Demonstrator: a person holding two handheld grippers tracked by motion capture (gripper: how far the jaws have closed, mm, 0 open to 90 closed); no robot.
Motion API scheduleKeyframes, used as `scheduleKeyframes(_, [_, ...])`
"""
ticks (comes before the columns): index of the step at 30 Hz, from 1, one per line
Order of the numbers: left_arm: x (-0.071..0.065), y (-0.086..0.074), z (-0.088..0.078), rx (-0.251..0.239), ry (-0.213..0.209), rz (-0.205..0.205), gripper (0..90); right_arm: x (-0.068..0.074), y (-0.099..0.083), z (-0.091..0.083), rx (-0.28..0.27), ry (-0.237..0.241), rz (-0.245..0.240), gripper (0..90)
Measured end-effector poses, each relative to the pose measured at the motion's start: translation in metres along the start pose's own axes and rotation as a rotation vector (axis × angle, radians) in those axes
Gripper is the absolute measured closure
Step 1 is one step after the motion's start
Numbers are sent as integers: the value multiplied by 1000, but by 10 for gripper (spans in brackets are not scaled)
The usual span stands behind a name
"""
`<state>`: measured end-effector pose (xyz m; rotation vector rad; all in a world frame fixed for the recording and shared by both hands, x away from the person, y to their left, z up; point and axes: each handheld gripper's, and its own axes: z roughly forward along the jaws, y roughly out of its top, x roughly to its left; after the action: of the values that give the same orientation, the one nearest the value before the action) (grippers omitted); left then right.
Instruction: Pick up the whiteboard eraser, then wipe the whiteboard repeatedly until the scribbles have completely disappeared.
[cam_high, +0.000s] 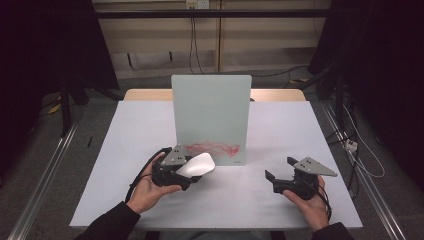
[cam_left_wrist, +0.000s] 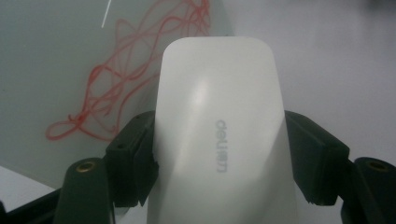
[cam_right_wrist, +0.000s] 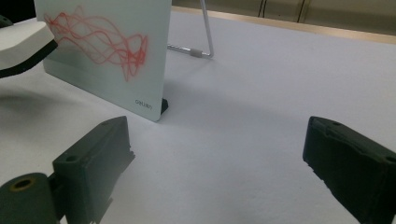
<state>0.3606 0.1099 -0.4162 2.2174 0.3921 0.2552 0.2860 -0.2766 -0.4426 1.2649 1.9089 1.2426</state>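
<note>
Fingers (cam_left_wrist: 126, 172) of the left gripper (cam_high: 186, 170) are clamped on a white eraser (cam_left_wrist: 219, 135), one black pad pressing each long side; the eraser juts forward past the pads, its rounded end toward the board (cam_high: 212, 107); grey lettering runs along its top face; in the high view the eraser sits just in front of the board's lower left part, beside the red scribble (cam_high: 212, 148), and whether it touches the board I cannot tell; a dark layer shows under the eraser's white shell in the right gripper view, where it hangs clear above the bench (cam_high: 135, 135); the left hand (cam_high: 150, 187) cups the gripper from below, sleeve dark at the wrist; fingers (cam_right_wrist: 95, 154) of the right gripper (cam_high: 280, 175) stand wide apart with nothing between them, only bare bench beyond; the right hand (cam_high: 312, 202) holds that gripper low at the bench's near right, well apart from the board, jaws aimed toward it; the board stands upright near the middle of the bench, pale and glassy, propped by a thin metal stand (cam_right_wrist: 205, 32) behind it; the scribble is a tangle of looping red lines across the board's lower band, close to the small logo in its corner; the bench is covered in a plain white sheet, a wooden edge showing at the far side behind the board.
</note>
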Motion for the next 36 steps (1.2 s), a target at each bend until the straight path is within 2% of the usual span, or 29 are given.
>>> scheduleKeyframes(2, [0,0,-2,-1,15,5,308,0,0,0,-2,1,2,76])
scheduleKeyframes(8, [-1,-1,-5,-49,51,12,308,-1,1,3,2,3,9,76])
scheduleKeyframes(16, [-2,-1,-5,-62,92,11,309,0,1,2,2,7,8,76])
scheduleKeyframes(22, [-5,0,-10,-91,171,40,308,1,0,2,4,19,5,80])
scheduleKeyframes(23, [-4,1,-10,-97,201,48,308,0,0,2,5,18,4,81])
scheduleKeyframes(25, [-4,1,-10,-105,217,48,308,-1,0,1,4,16,10,79])
scheduleKeyframes(28, [-2,3,-9,-113,264,71,308,-1,0,0,0,14,6,78])
scheduleKeyframes(33, [-1,10,-6,-127,306,127,308,0,0,1,4,22,4,78])
scheduleKeyframes(36, [0,15,-5,-131,322,179,308,1,0,1,5,23,4,78])
